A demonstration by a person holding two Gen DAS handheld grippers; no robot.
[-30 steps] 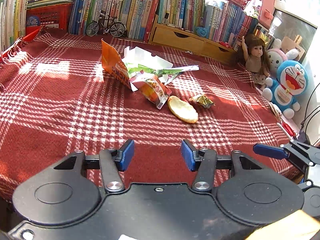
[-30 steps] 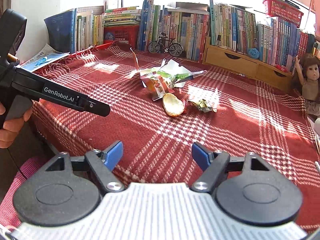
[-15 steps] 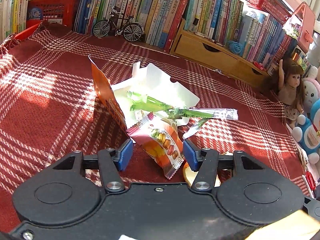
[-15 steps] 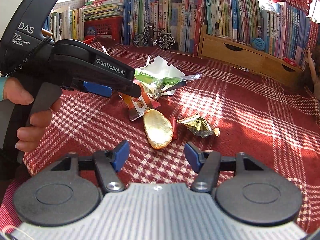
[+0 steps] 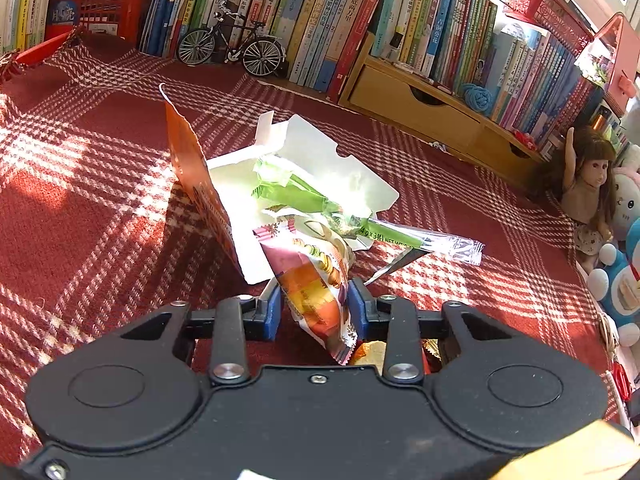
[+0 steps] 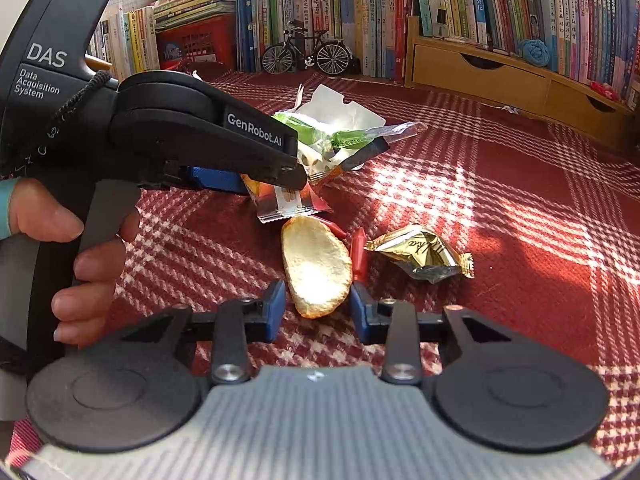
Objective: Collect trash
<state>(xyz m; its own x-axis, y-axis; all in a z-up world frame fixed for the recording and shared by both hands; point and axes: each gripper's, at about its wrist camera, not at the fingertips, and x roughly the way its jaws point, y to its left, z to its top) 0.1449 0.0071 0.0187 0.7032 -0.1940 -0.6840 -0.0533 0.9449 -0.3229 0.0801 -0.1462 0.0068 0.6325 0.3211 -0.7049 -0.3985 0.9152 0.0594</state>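
Snack wrapper (image 5: 316, 292) between my left claw (image 5: 314, 312) pads — not yet pinched, right claw (image 6: 318, 312) spread around chip (image 6: 316, 268) beside it

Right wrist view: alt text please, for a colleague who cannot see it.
The right gripper is open, its blue fingers flanking a pale crisp on the red checked cloth. A gold wrapper lies right; the left gripper reaches the wrapper pile.
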